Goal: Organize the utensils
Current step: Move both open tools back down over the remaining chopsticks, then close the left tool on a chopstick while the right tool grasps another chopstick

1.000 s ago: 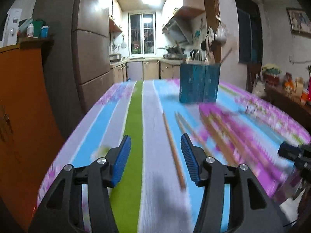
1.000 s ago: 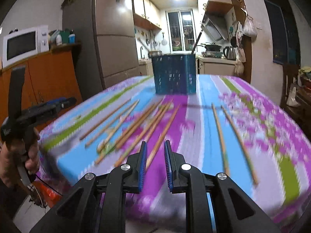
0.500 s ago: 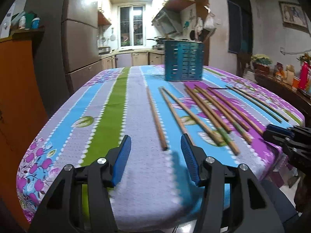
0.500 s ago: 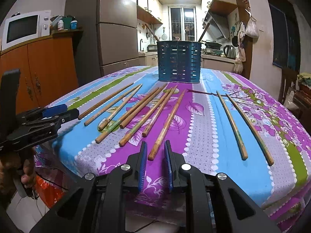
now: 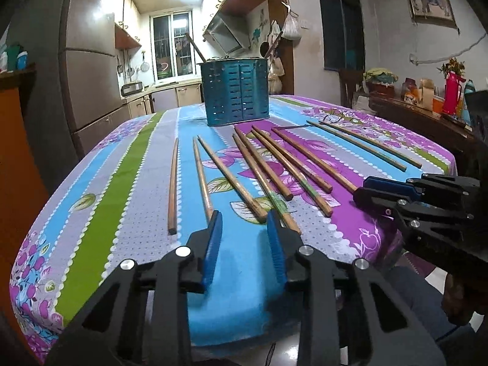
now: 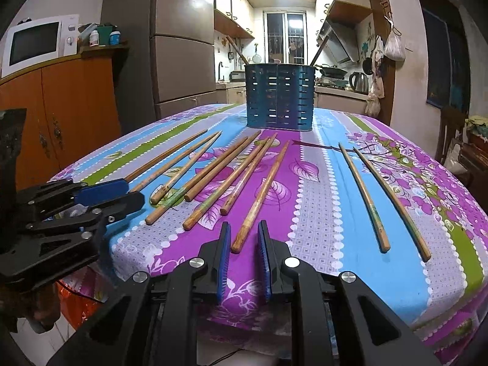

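Change since earlier frames: both grippers had come closer to the near edge of the table, and the left jaws had narrowed from a wide gap to a medium one.
Left gripper [image 5: 244, 222]: fingers partly open, holding nothing, just above the near ends of two chopsticks.
Right gripper [image 6: 242, 235]: fingers narrow but not closed, holding nothing; the near end of one chopstick [image 6: 261, 192] lay just in front of the gap.
Chopsticks [image 5: 265, 170]: about ten wooden sticks lay flat on the striped tablecloth [image 5: 100, 201], side by side.
Long axis: each ran from the near edge toward the holder, thin tips pointing to it, thick ends toward the grippers.
Holder [image 6: 280, 96]: blue slotted caddy stood upright at the far side, with two sticks leaning inside.
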The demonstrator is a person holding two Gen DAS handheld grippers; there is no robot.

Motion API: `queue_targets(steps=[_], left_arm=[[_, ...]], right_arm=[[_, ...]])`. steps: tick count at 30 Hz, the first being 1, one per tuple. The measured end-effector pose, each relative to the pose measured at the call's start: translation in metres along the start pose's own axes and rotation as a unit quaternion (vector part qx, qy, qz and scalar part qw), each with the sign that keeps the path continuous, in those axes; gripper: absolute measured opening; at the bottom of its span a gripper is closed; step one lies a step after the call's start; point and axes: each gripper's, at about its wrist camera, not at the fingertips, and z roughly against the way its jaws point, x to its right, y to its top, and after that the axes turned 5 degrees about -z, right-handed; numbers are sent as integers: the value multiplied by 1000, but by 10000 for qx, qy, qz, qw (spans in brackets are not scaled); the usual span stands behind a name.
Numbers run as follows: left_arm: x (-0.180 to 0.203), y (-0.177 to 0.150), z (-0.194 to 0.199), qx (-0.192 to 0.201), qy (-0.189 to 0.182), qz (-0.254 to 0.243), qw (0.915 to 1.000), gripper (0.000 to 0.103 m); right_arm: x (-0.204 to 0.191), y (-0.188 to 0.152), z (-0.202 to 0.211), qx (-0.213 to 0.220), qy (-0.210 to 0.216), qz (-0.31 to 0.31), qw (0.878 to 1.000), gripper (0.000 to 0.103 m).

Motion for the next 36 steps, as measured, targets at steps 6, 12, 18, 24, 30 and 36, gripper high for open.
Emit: queue_targets(steps=[6,12,18,24,30,36], left_arm=[[8,4,-6,-31,35,-53,10000,28],[7,3,-12,-116,211,-74,9997,28],[11,2,-10,-77,249,-96,9996,20],[13,3,-14,-29,240,-63,9997,19],[15,0,-14,105,265,-3,9996,16],[19,-3,-11,210,287,68,9993,8]], right_arm=[[1,0,-1,-5,32,-1,10000,19],[3,0,-2,-5,60,10,10000,19],[5,-1,-2,71,25,-52,10000,19],[4,-2,-2,137,-20,-23,9999,19],[3,-6,1,190,-67,-74,9998,19],[1,-9,3,288,-103,-42,9995,18]])
